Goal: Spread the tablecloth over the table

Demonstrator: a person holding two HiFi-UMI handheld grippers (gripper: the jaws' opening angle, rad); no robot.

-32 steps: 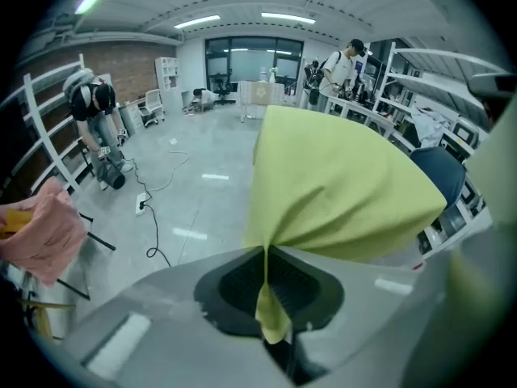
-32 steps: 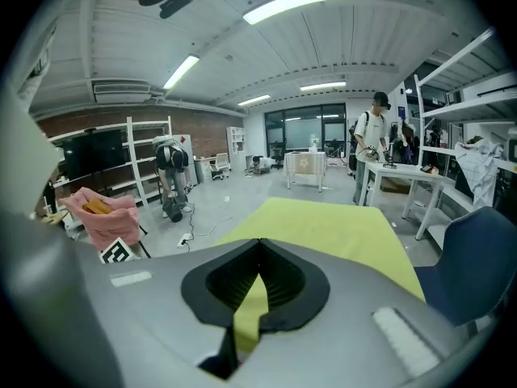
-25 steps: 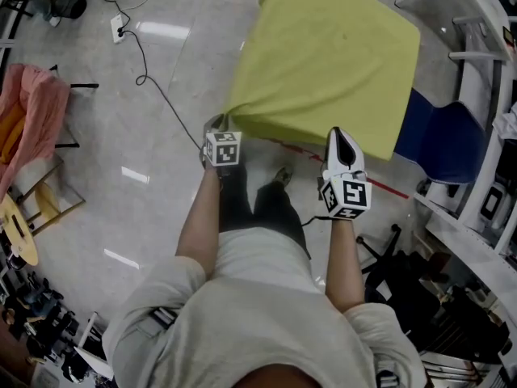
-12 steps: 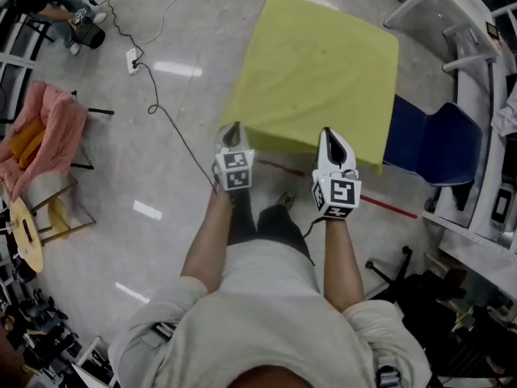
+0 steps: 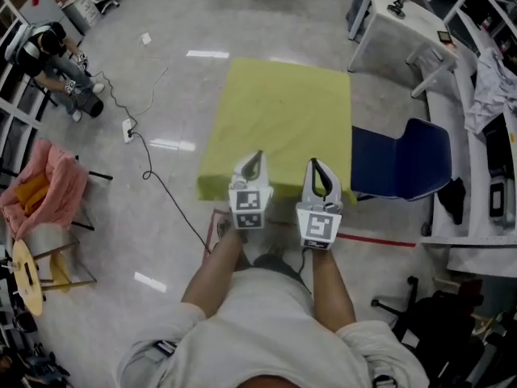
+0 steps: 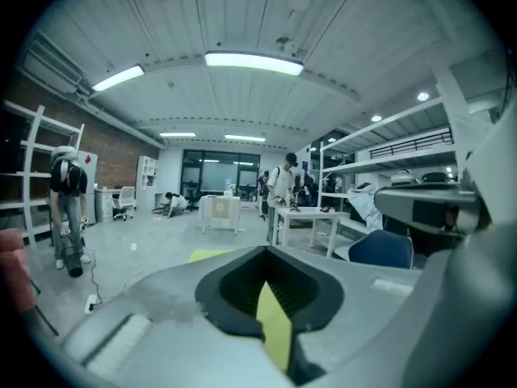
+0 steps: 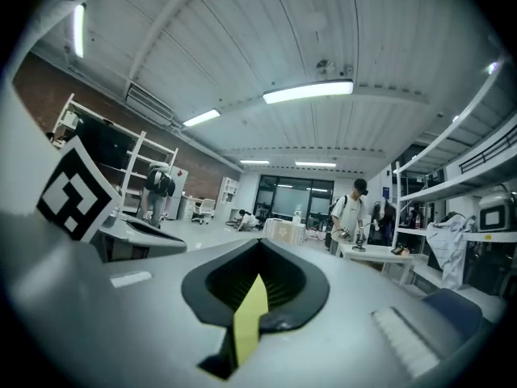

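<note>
Lab, metal shelving (image 6: 389, 124), workbenches (image 5: 394, 24), floor cables (image 5: 164, 187)

Yellow-green tablecloth (image 5: 279, 120), navy chair (image 5: 400, 164), black-and-white markers (image 5: 249, 204) on left gripper (image 5: 258, 154) and right gripper (image 5: 314, 162)

Both grippers have come up, the left gripper (image 5: 252, 162) more than the right gripper (image 5: 317, 164). They now sit closer together, with tips pointing more level than before. The tablecloth (image 5: 279, 120) near edge has lifted with them. Its near-left corner no longer droops, so it reads as a flat sheet. The blue chair (image 5: 404, 164) is now fully in the head view.
</note>
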